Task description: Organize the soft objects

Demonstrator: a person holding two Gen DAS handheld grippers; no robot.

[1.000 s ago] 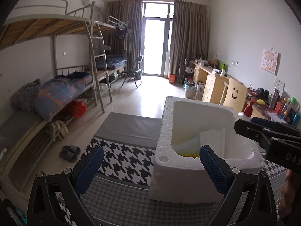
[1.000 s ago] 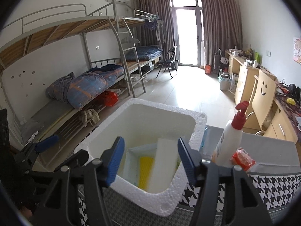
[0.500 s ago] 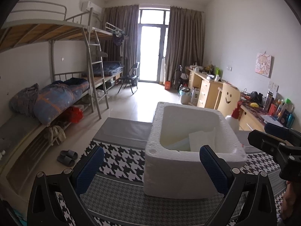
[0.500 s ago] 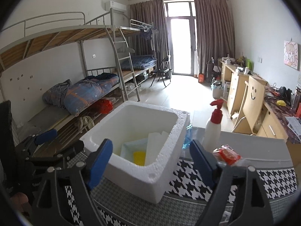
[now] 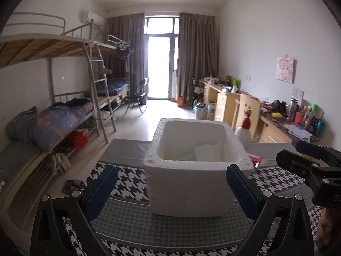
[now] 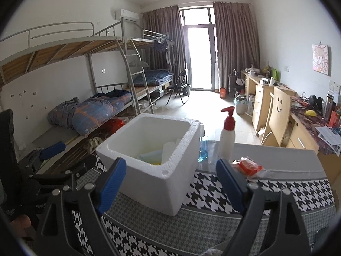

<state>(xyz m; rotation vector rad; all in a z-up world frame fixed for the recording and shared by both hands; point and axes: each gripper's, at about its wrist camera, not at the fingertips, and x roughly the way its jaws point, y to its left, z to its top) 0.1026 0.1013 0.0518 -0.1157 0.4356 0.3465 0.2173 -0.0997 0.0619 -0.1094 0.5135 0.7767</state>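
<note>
A white foam box (image 5: 187,183) stands on the houndstooth-covered table (image 5: 127,219). A white soft sheet (image 6: 169,149) leans inside it, beside a pale blue piece and something yellow (image 6: 156,161). My left gripper (image 5: 171,175) is open, a little short of the box's near wall, with nothing between its blue pads. My right gripper (image 6: 170,170) is also open and empty, back from the box's near corner (image 6: 149,170). Each gripper shows at the edge of the other's view: the right one (image 5: 309,155) and the left one (image 6: 51,149).
A white pump bottle with a red top (image 6: 227,136), a small bottle of blue liquid (image 6: 203,149) and a red packet (image 6: 247,166) stand right of the box. Something pale lies at the near table edge (image 6: 215,251). Bunk beds line the left wall, desks the right.
My right gripper opened and let go of the white sheet, which now leans in the box. Both grippers have drawn back from the box.
</note>
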